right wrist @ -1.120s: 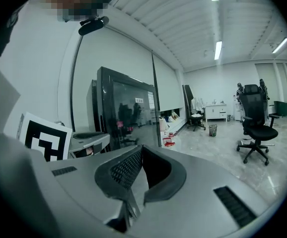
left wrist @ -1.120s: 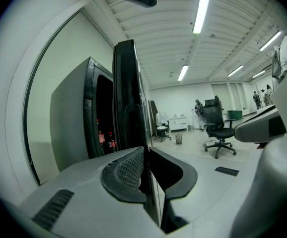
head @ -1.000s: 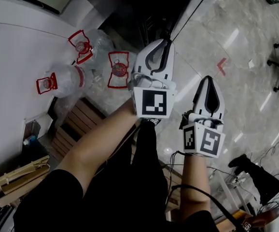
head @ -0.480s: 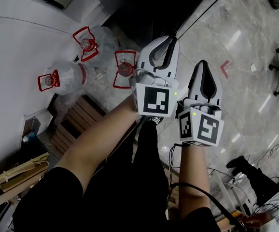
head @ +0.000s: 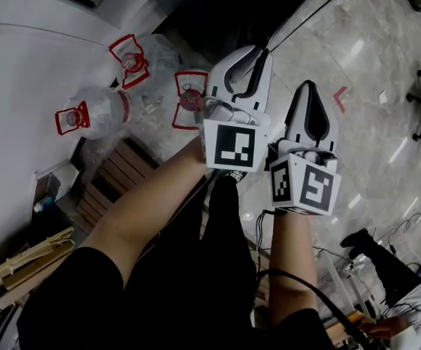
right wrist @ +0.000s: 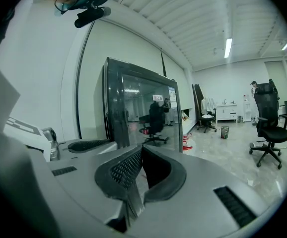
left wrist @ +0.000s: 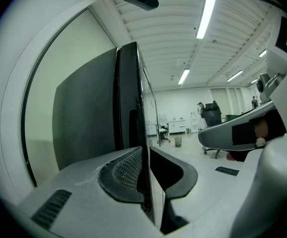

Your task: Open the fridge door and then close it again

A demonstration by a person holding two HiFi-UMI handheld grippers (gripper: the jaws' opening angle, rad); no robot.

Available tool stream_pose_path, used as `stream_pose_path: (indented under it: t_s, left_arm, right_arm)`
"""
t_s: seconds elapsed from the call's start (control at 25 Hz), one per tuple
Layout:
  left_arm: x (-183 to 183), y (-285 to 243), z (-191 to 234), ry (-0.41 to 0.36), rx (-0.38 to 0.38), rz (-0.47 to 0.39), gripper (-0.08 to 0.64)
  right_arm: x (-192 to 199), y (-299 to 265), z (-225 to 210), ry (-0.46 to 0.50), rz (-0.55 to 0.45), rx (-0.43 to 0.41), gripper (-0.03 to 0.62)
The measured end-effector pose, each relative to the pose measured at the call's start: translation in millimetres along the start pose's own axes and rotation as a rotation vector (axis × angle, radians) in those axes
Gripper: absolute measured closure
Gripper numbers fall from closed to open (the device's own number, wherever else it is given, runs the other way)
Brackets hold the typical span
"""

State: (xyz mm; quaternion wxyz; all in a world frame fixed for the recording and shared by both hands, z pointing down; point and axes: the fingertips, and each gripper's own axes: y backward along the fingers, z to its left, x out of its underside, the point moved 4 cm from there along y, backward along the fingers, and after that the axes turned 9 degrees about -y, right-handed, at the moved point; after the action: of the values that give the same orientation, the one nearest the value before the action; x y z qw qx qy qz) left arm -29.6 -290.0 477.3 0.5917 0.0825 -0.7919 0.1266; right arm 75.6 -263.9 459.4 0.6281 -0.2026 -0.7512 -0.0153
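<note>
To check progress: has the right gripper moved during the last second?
Yes. The right gripper moved up the head view: its tip was below the red floor mark and is now level with it.

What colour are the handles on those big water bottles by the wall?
Red. The bottle handles show best in the head view.

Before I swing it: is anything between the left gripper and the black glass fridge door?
Nothing visible. The edge of the black glass fridge door already runs between the jaws of the left gripper, and the pads are closed on it. The right gripper hangs beside it, shut and empty, apart from the door.
</note>
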Motion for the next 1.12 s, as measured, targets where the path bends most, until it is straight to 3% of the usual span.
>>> stream_pose_path:
  t_s: [0.24, 0.44, 0.6, 0.8, 1.12]
  left_arm:
    - [-6.5, 18.1, -9.2, 0.029, 0.036, 0.02, 0.497]
    - [-38.8, 54.7, -6.3, 0.003, 0.068, -0.055, 0.551]
    - [-90.9, 97.5, 0.3, 0.016, 0.152, -0.098, 0.552]
    - [-163.3, 147.3, 12.5, 0.121, 0.209, -0.131, 0.554]
    - [-252.2, 217.1, 26.1, 0.152, 0.248, -0.172, 0.554]
  right_arm:
    - [-3.2, 12.8, 1.9, 0.013, -0.004, 0.003, 0.577]
    - [-19.4, 40.6, 15.0, 0.026, -0.013, -0.011, 0.577]
    - [-56.0, 83.1, 39.4, 0.043, -0.015, -0.051, 0.577]
    - [-118.7, 133.6, 77.2, 0.06, -0.08, -0.099, 0.577]
    - [-196.5, 203.0, 123.2, 0.072, -0.174, -0.154, 0.577]
